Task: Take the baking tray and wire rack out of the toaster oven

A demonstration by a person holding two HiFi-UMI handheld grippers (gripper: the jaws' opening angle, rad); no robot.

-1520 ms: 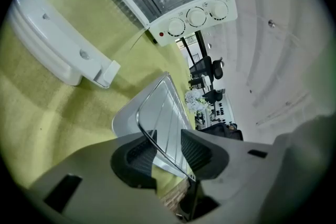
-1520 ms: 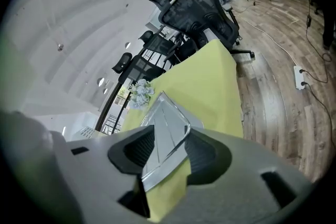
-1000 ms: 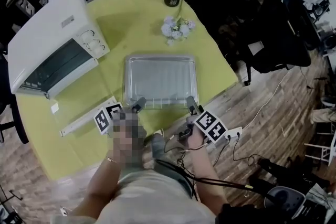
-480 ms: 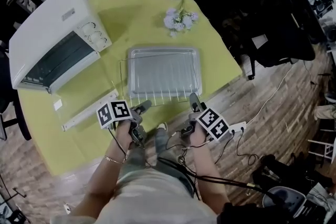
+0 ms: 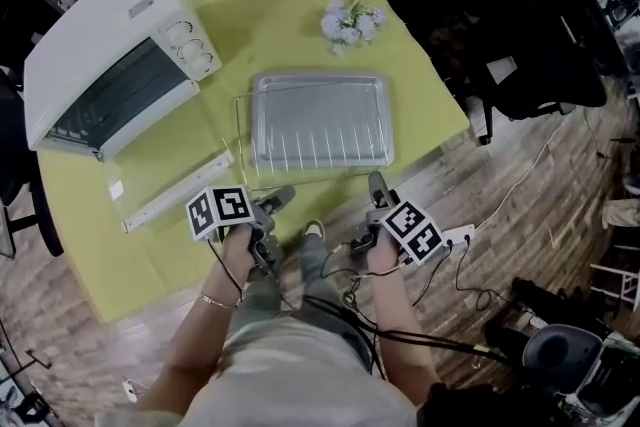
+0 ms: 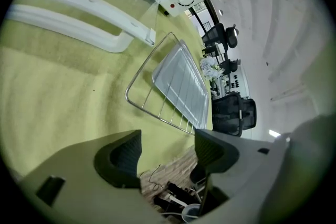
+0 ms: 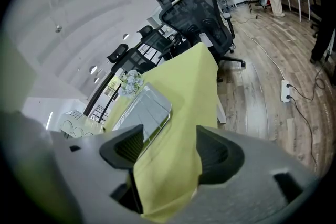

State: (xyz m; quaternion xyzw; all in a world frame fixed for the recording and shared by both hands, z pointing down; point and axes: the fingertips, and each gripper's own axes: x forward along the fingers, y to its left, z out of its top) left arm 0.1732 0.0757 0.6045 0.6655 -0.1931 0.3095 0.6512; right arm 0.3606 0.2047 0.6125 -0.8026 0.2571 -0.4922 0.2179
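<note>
two grippers hang at the lower middle of the head view, by the near edge of the yellow table [image 5: 150, 245]. the left gripper [image 5: 280, 198] has just been opening its jaws, which stand wide with nothing between them. the right gripper [image 5: 377, 185] gapes too, empty. at frame centre the baking tray [image 5: 320, 120] lies on the wire rack [image 6: 152, 102], apart from both grippers. the toaster oven [image 5: 100, 65] sits upper left.

This looks like an office room: black mesh swivel chairs [image 7: 199, 13] stand ahead of the right gripper [image 7: 167, 150], on a brown wooden plank floor [image 7: 262, 113].
</note>
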